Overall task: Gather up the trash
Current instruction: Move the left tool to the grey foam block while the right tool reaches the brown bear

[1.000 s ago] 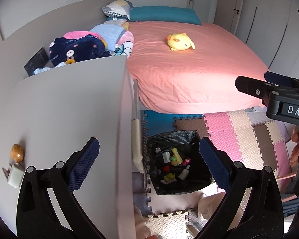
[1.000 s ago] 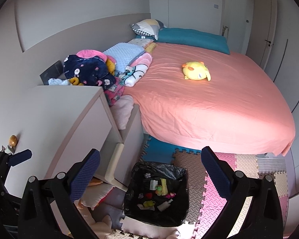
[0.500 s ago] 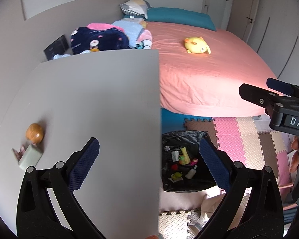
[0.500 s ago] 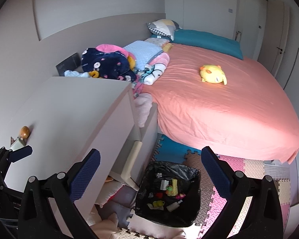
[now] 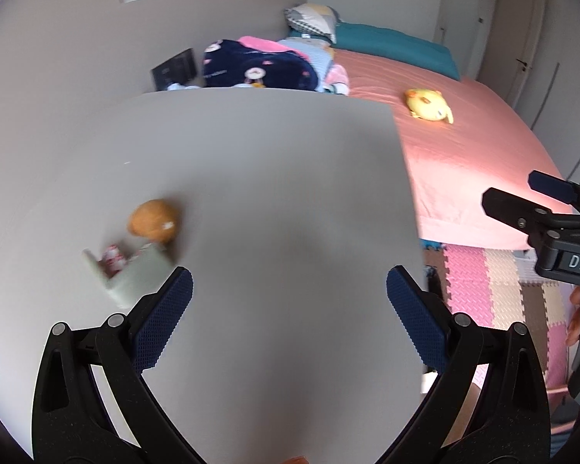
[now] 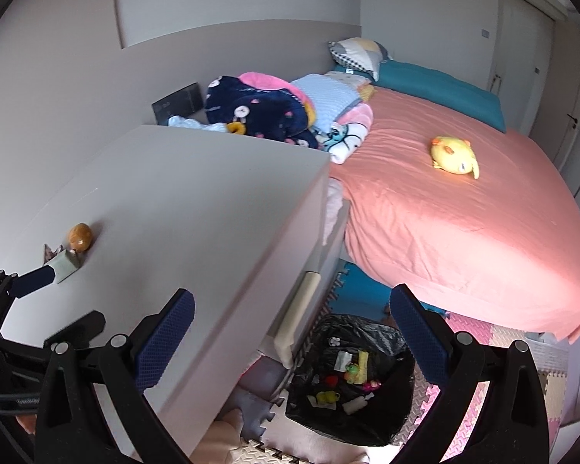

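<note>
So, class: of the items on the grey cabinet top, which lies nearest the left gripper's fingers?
The pale green box, just beyond the left gripper; the orange ball sits farther back.

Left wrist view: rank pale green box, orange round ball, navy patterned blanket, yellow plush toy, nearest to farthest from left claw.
1. Pale green box, beside the left claw's left finger, on the desk.
2. Orange round ball, just behind the box.
3. Navy patterned blanket and yellow plush toy, both beyond the desk: too close to call.
</note>
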`<state>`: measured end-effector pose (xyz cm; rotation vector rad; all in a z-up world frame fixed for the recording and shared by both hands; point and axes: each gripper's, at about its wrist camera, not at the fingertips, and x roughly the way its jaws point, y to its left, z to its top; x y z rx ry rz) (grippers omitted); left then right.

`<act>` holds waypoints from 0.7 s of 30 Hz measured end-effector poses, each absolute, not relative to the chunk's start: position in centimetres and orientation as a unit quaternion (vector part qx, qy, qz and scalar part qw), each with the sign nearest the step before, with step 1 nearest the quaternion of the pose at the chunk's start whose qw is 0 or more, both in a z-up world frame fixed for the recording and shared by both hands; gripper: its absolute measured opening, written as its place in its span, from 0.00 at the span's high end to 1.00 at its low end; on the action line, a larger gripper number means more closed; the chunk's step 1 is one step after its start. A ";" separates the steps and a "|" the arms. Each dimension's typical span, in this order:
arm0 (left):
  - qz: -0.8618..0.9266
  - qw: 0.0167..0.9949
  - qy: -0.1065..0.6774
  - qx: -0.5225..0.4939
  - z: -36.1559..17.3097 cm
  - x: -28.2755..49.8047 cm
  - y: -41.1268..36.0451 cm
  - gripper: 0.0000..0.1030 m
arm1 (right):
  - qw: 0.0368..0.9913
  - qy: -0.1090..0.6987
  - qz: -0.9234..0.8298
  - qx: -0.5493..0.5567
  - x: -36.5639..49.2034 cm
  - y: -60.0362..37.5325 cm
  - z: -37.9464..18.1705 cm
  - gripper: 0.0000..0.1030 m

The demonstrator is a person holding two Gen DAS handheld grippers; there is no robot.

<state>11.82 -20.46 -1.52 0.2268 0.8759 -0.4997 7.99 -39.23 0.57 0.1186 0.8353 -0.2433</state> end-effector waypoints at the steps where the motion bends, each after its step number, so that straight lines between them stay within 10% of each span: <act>1: -0.234 0.871 0.419 0.105 -1.6 12.0 -20.0 0.06 | 0.906 0.405 -0.115 0.056 8.4 -38.8 0.5 0.03; 21: -0.177 0.877 0.440 0.072 -4.0 16.4 -13.1 0.06 | 0.909 0.411 -0.051 0.041 14.1 -32.7 -1.3 0.02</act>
